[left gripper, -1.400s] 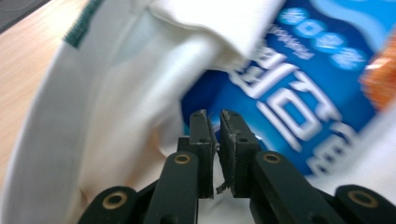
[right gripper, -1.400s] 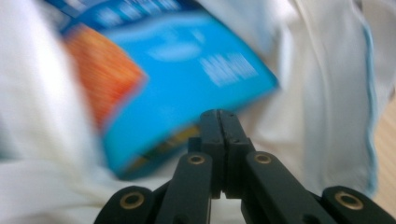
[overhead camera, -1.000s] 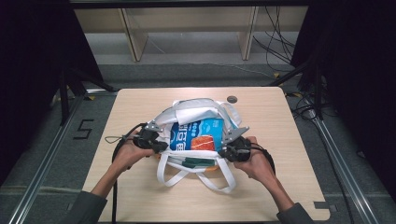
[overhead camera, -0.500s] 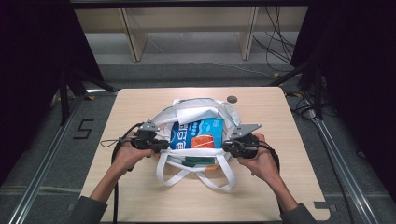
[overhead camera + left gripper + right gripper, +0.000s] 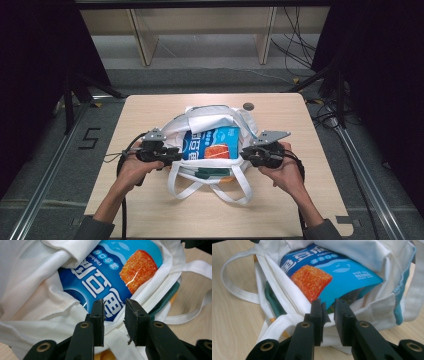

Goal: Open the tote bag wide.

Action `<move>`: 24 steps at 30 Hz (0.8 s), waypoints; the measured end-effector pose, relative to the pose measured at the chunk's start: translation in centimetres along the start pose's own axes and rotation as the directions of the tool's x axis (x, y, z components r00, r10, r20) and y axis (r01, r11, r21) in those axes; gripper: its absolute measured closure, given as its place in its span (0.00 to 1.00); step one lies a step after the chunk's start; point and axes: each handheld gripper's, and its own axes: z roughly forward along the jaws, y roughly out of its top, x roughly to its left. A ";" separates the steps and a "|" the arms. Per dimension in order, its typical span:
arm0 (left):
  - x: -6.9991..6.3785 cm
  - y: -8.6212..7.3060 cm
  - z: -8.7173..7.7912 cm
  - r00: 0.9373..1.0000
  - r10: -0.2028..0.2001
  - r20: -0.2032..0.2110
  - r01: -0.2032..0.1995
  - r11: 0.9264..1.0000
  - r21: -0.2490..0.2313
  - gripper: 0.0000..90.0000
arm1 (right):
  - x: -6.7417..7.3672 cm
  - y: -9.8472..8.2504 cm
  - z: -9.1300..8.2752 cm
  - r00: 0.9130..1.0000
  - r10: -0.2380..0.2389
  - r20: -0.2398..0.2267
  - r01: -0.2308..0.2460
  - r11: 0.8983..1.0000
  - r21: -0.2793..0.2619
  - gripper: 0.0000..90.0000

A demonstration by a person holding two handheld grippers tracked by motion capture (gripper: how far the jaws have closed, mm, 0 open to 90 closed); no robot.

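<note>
High view first, from the near edge of the counter (image 5: 150, 210): two forearms come up to a white tote bag (image 5: 210, 120) lying at the counter's middle, its strap loops (image 5: 220, 192) trailing toward the near edge. Compared with a second ago, both hands have drawn apart, the left tool (image 5: 172, 156) toward the left edge and the right tool (image 5: 246, 154) toward the right, and the bag's mouth now gapes wider between them (my reading is that the bag is being opened to reach what is inside).

In the left gripper view the left tool's jaws stand narrowly apart at the white hem (image 5: 117, 327); whether they pinch the cloth I cannot tell. In the right gripper view the right tool's jaws are likewise narrowly parted, a fold of the white rim (image 5: 327, 317) caught between them, so it looks to be holding the bag's edge.

Inside the mouth lies a blue snack packet (image 5: 212, 142), showing an orange fried square, a small fish outline and large white Chinese characters. A line of small Latin letters beginning "Fish" can be made out; the rest is too small. Beyond the bag, near the far edge, sits a small dark round thing (image 5: 248, 106).
</note>
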 end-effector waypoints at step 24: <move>-1.0 -0.9 -1.6 1.000 -0.011 -0.006 0.010 0.999 -0.042 0.52 | -0.3 -1.0 -1.7 0.998 0.062 0.032 -0.061 0.997 -0.039 0.70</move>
